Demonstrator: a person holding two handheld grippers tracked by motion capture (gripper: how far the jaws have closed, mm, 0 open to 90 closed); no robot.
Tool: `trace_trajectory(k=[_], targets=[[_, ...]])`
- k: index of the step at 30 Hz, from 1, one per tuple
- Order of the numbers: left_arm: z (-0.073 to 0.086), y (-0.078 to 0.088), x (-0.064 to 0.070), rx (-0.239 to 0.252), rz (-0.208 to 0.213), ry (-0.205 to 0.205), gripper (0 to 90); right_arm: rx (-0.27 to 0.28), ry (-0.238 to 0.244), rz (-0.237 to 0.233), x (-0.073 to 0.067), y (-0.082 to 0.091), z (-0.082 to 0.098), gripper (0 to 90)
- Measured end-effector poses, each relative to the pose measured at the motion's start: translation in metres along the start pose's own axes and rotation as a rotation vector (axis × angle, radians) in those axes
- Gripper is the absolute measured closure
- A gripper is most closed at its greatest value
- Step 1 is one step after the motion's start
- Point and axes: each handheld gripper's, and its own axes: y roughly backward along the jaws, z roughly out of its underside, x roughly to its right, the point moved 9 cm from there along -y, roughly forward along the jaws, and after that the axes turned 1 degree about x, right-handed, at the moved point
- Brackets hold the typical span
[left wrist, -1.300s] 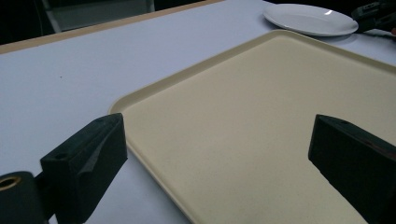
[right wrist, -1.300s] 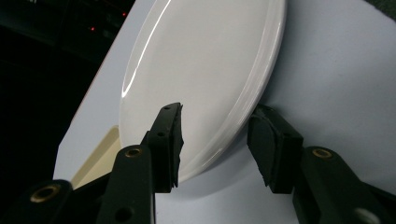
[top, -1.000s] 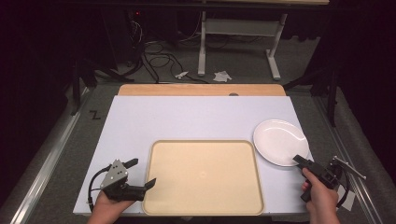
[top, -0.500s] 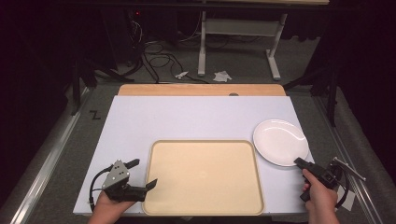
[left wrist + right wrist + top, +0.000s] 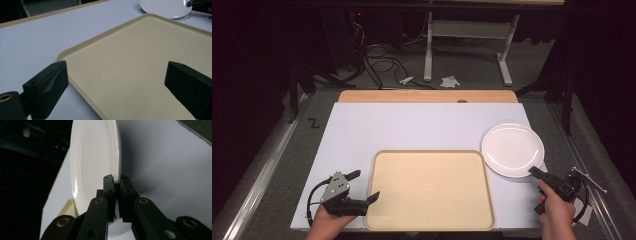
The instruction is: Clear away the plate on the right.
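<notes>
A round white plate (image 5: 512, 149) lies at the right of the white table top, just past the tray's far right corner. My right gripper (image 5: 533, 171) meets its near rim. In the right gripper view the jaws have just been closing, and the right gripper (image 5: 116, 178) is shut on the thin rim of the plate (image 5: 92, 157). A beige tray (image 5: 429, 187) lies in the front middle. My left gripper (image 5: 366, 185) rests at its left edge. In the left gripper view the left gripper (image 5: 116, 82) stands open, wide over the tray (image 5: 140, 57) and holding nothing.
The white table top (image 5: 412, 125) has a wooden strip (image 5: 427, 96) along its far edge. Beyond it lie a dark floor with cables (image 5: 377, 55) and a desk frame's legs (image 5: 502, 65). The plate (image 5: 162, 6) sits at the top right of the left gripper view.
The right gripper's jaws have closed onto the plate's near rim. Both hands, the plate and the tray have kept their places.
</notes>
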Motion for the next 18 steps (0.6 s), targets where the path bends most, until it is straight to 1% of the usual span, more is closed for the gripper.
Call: trace_trajectory(k=[1,2,3,6,8,13,18], targets=[[0.000,0.000,0.000,0.001,0.000,0.001,5.9,0.008,0.006,-0.011,-0.002,0.001,-0.002,88.7],[0.000,0.000,0.000,0.001,0.000,0.000,5.9,0.010,0.016,-0.010,-0.003,0.002,-0.002,88.6],[0.000,0.000,0.000,0.000,0.000,0.000,5.9,0.006,0.016,-0.013,-0.004,0.004,-0.003,88.4],[0.000,-0.001,0.000,0.001,-0.001,0.000,5.9,0.003,0.006,-0.021,-0.003,0.005,-0.005,88.4],[0.000,-0.001,0.000,0.001,0.001,-0.001,6.0,0.016,0.002,-0.020,-0.002,0.007,-0.008,88.4],[0.000,-0.001,0.000,0.000,0.001,0.001,5.9,0.027,-0.008,-0.024,0.000,0.011,-0.011,88.1],[0.000,-0.001,0.000,0.001,0.002,0.003,5.9,0.033,-0.029,-0.030,0.002,0.015,-0.013,88.2]])
